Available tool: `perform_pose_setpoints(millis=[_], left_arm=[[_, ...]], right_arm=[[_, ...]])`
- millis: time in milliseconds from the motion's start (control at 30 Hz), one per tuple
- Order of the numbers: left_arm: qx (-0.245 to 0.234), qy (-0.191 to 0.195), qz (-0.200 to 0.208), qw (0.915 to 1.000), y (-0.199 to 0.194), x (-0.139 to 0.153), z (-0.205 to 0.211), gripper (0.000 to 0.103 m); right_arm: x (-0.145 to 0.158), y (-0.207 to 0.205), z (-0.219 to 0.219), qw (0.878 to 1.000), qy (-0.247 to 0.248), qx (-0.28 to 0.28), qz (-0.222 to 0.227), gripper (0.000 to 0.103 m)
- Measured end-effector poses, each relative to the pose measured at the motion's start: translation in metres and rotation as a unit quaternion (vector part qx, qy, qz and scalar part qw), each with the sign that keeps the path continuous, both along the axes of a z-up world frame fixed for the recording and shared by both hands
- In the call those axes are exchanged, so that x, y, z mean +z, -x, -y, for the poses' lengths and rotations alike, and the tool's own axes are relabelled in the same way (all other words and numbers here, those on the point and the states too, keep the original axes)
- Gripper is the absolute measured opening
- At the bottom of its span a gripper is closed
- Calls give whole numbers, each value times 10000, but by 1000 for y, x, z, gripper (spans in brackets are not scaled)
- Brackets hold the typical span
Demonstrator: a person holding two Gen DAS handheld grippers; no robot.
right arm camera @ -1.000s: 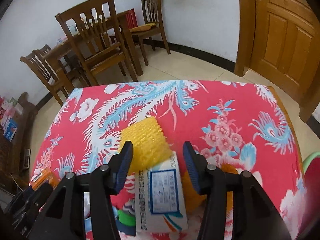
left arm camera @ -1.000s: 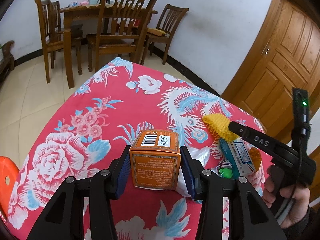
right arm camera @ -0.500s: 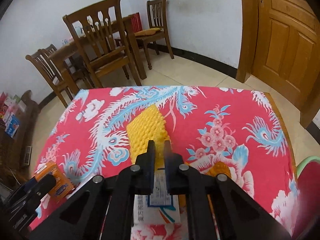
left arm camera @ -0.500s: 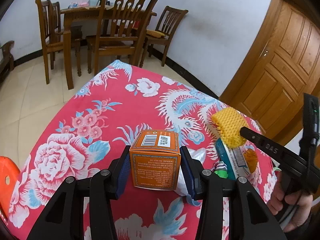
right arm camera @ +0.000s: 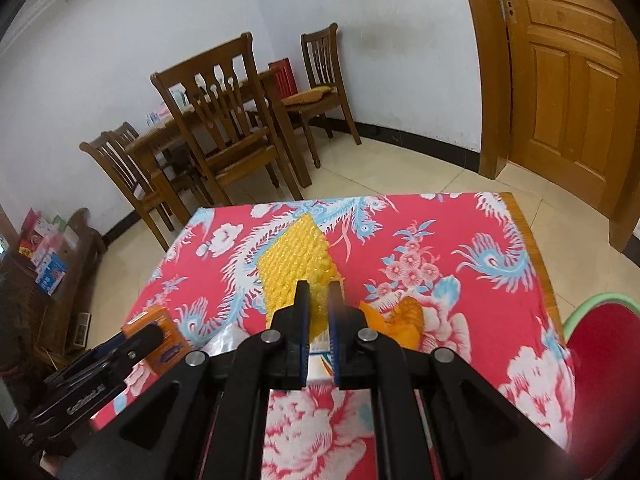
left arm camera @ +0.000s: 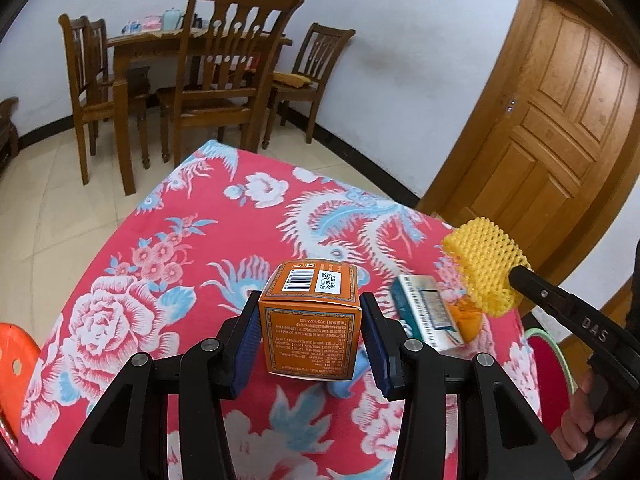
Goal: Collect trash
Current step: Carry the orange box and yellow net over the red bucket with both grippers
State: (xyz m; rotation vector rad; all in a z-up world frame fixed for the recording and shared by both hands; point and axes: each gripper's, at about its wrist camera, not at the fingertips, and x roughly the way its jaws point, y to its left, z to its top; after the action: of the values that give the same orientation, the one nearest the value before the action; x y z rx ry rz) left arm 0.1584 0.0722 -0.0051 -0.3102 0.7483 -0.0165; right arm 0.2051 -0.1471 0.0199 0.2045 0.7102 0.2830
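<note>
My left gripper (left arm camera: 309, 309) is shut on an orange carton (left arm camera: 310, 320) with a barcode on top, lifted a little above the red flowered tablecloth (left arm camera: 160, 280). The same carton (right arm camera: 160, 334) shows at the lower left of the right wrist view. My right gripper (right arm camera: 318, 292) is shut on a yellow foam fruit net (right arm camera: 296, 264), which hangs off the table. From the left wrist view the net (left arm camera: 484, 268) sticks out of the right gripper (left arm camera: 516, 274) at the right edge. A white and teal box (left arm camera: 426, 312) and orange peel (left arm camera: 466, 314) lie on the cloth.
Wooden chairs (left arm camera: 232, 80) and a dining table (left arm camera: 160, 40) stand beyond the cloth's far edge. A wooden door (left arm camera: 560, 120) is at the right. A red seat with a green rim (right arm camera: 600, 344) stands beside the table's right side. An orange stool (left arm camera: 16, 356) shows at the left.
The right gripper closed on the yellow net and lifted it up and away from the white box. The left gripper rose slightly, still holding the orange carton.
</note>
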Motion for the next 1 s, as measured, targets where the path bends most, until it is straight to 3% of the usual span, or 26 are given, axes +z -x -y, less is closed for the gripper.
perform_pose_setpoints(millis=[500, 1000], left_arm=[[-422, -90, 300, 9986, 17, 28, 40, 48], [-938, -60, 336, 9950, 28, 39, 89, 48]], right_arm=[[23, 57, 47, 9990, -197, -237, 309, 10], [27, 101, 97, 9969, -305, -580, 433, 10]])
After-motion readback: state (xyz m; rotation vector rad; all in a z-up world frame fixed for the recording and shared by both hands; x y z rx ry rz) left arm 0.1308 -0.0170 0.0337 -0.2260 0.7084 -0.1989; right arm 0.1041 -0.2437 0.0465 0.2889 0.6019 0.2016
